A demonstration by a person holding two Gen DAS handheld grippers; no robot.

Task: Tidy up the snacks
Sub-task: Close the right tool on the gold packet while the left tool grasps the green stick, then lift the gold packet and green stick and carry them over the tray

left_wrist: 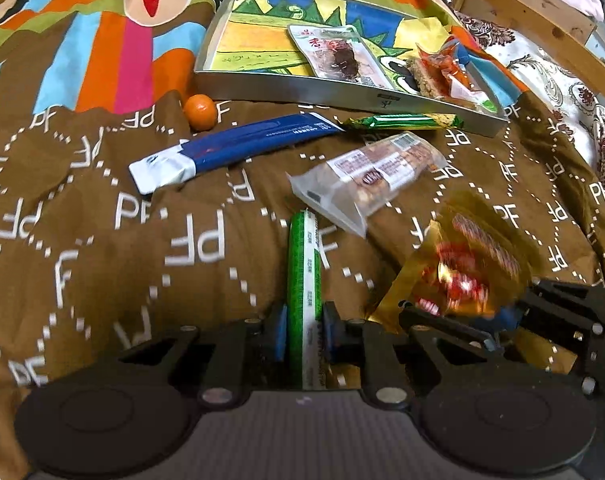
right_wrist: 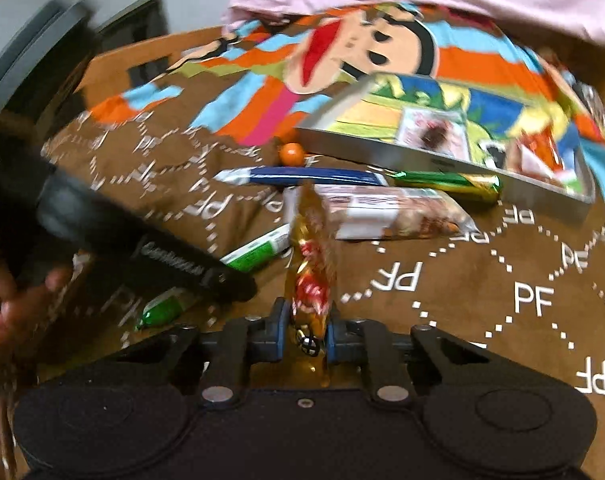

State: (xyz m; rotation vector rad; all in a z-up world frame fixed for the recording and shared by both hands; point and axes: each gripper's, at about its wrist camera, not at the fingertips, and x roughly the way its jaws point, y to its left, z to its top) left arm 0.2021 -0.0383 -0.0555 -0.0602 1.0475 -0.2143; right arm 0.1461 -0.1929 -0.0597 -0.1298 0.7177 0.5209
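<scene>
Clearly both grippers have a snack in hand above a bed spread with a brown blanket [left_wrist: 102, 208] printed with white "PF" letters and dotted diamonds. The left gripper [left_wrist: 304, 334] pinches a long, slim green-and-white stick pack [left_wrist: 304, 280] between its blue pads, the stick running straight forward out of the grip. The right gripper [right_wrist: 304, 330] is clamped on a crinkly golden candy bag [right_wrist: 312, 280], translucent foil with red-wrapped sweets showing through; in the left wrist view the same bag [left_wrist: 462, 264] hangs blurred just right of the stick.

Ahead lies a shallow rectangular metal tray [left_wrist: 286, 82] with grey sides and a bright cartoon-printed floor. Inside it are a flat clear pouch of dark dried meat [left_wrist: 336, 54] and, at the right end, a heap of orange-red wrapped snacks [left_wrist: 446, 72]. Against the tray's front wall rests a shiny green foil bar [left_wrist: 402, 121]. Nearer on the blanket lie a long blue-and-white sachet [left_wrist: 230, 152], a clear-wrapped nut bar [left_wrist: 370, 176] with white labels, and a small round orange fruit [left_wrist: 199, 111] just beside the tray's left corner. A person's hand [right_wrist: 6, 312] grips the black handle of the left gripper, seen blurred at the left of the right wrist view.
</scene>
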